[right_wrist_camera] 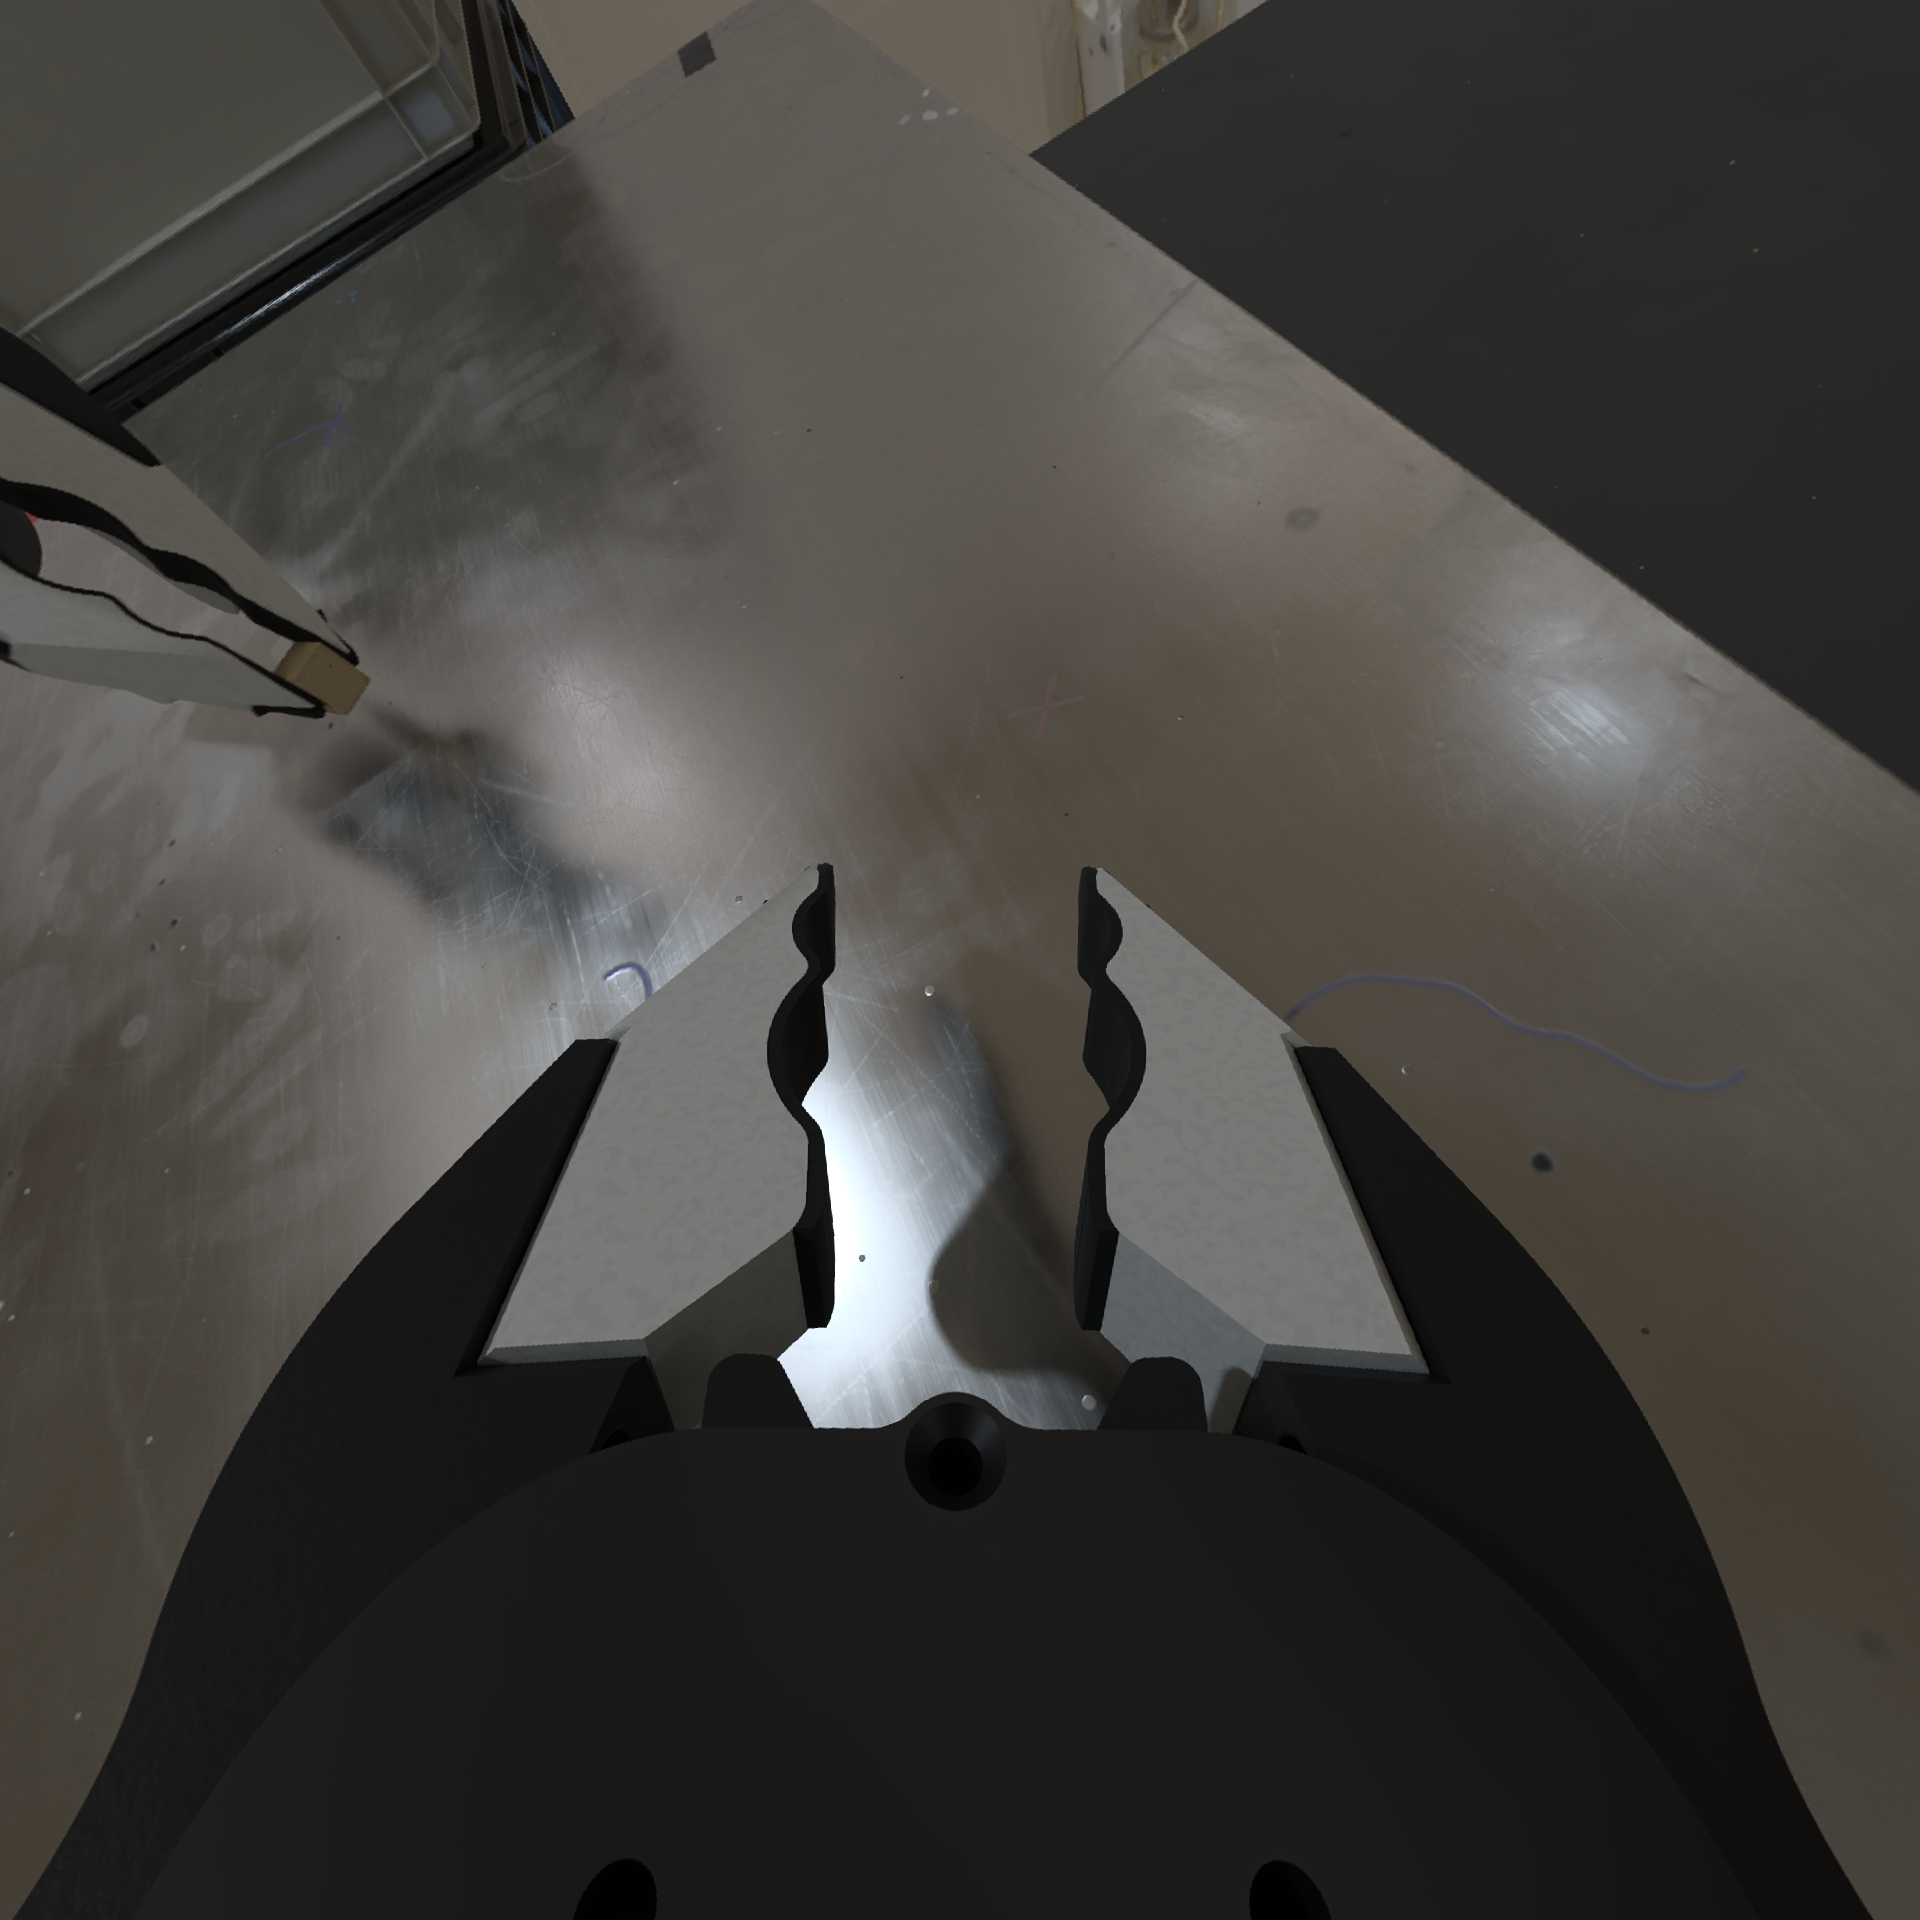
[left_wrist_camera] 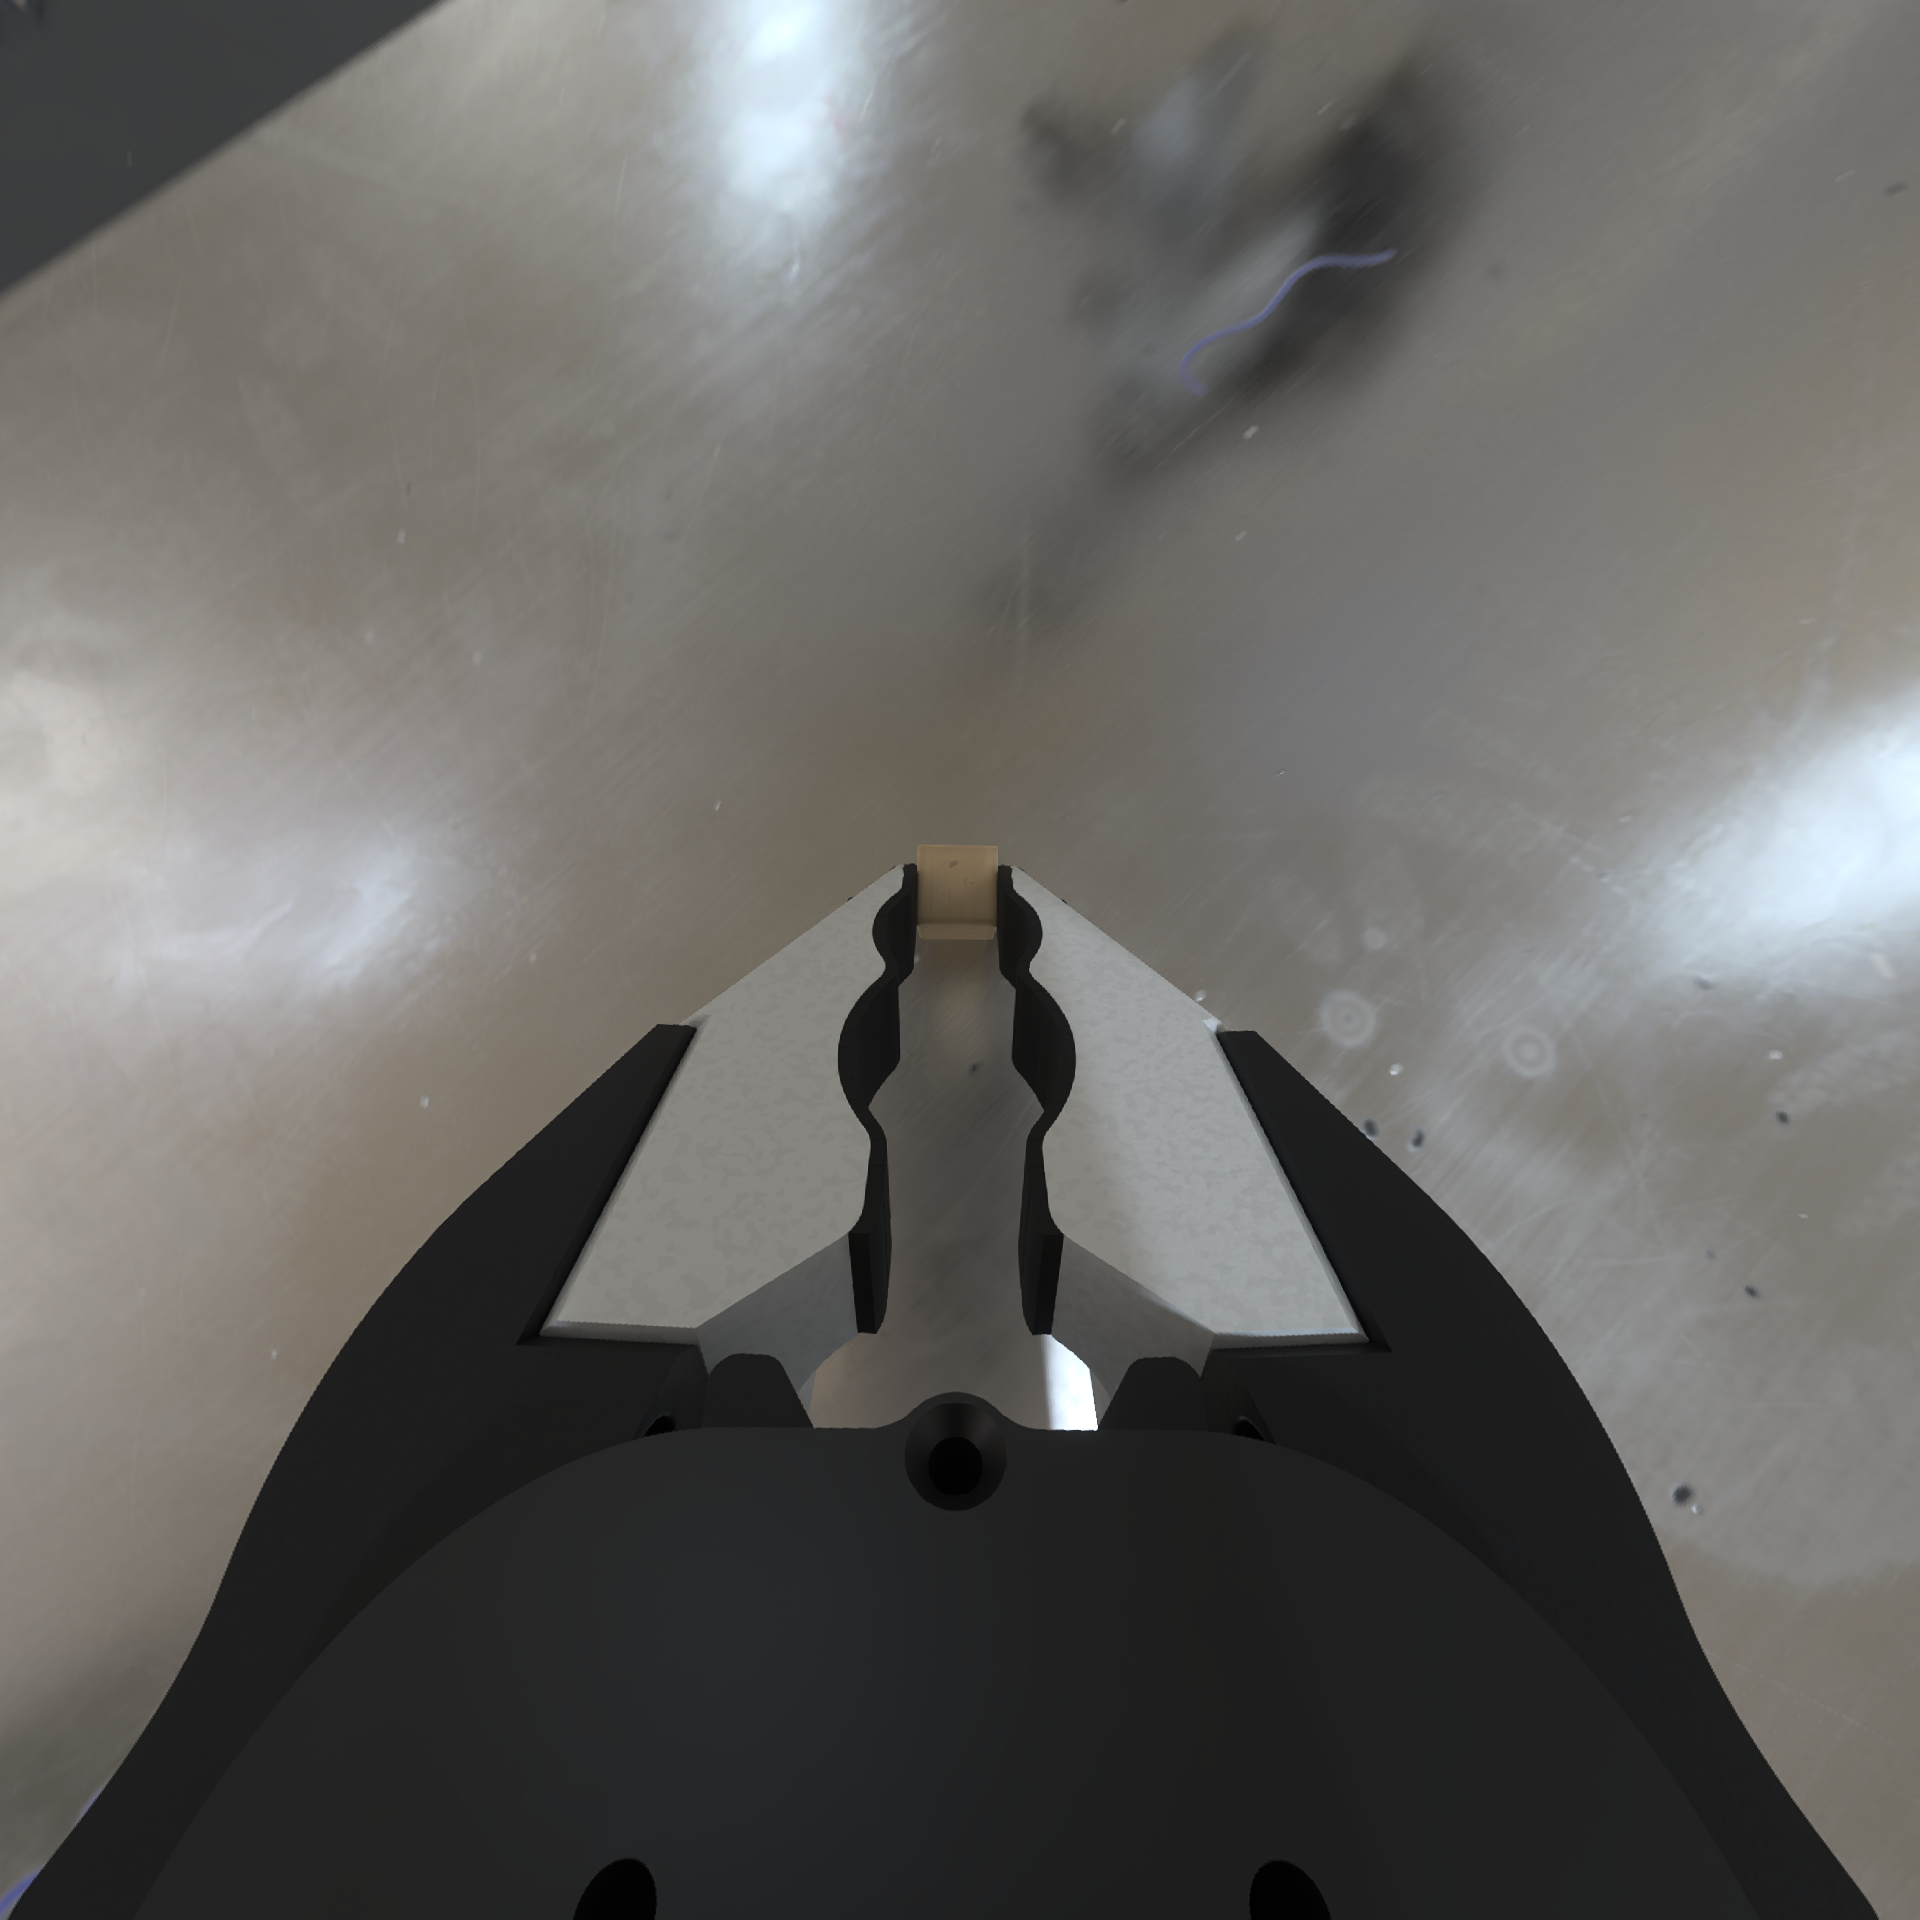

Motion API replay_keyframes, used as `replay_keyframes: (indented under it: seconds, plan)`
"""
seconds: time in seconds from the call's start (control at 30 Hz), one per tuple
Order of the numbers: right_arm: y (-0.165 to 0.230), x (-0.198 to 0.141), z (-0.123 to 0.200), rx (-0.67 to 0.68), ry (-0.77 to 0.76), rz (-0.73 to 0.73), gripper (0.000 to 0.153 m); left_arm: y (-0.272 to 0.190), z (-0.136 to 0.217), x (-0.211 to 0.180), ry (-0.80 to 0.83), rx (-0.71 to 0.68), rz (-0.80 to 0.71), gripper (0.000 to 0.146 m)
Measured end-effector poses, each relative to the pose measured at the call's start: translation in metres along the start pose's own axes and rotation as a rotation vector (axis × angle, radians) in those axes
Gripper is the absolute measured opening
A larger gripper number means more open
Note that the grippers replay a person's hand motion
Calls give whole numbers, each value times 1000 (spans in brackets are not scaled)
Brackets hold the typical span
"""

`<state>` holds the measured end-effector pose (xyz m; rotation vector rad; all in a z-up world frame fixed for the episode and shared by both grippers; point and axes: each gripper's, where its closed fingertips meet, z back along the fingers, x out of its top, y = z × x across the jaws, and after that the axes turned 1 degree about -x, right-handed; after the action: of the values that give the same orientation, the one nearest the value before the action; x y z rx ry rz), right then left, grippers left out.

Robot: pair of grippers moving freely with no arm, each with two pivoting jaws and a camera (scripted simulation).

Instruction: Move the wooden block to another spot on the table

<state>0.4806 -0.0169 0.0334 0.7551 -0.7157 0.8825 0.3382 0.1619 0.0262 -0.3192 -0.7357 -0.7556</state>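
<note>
Here, wooden block (left_wrist_camera: 958, 891) pinched between left gripper (left_wrist_camera: 958, 883) fingertips, above table (left_wrist_camera: 416, 623)

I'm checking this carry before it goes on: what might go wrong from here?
The left gripper holds the wooden block only at the very tips of its jaws, so it may slip out or twist. It seems to hang above the table, so a drop could send it bouncing away.

A pale bin (right_wrist_camera: 208, 156) sits beyond the table's far corner.
</note>
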Motion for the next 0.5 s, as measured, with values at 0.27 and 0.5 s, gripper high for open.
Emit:
replay_keyframes:
  seconds: [0.27,0.5]
  plan:
    - [4,5,0,13,-30,-6,45,-60,-26,78,-169,-117,-149,14]
    - [20,8,-2,4,-50,113,42,-116,-105,103,18,-325,-424,14]
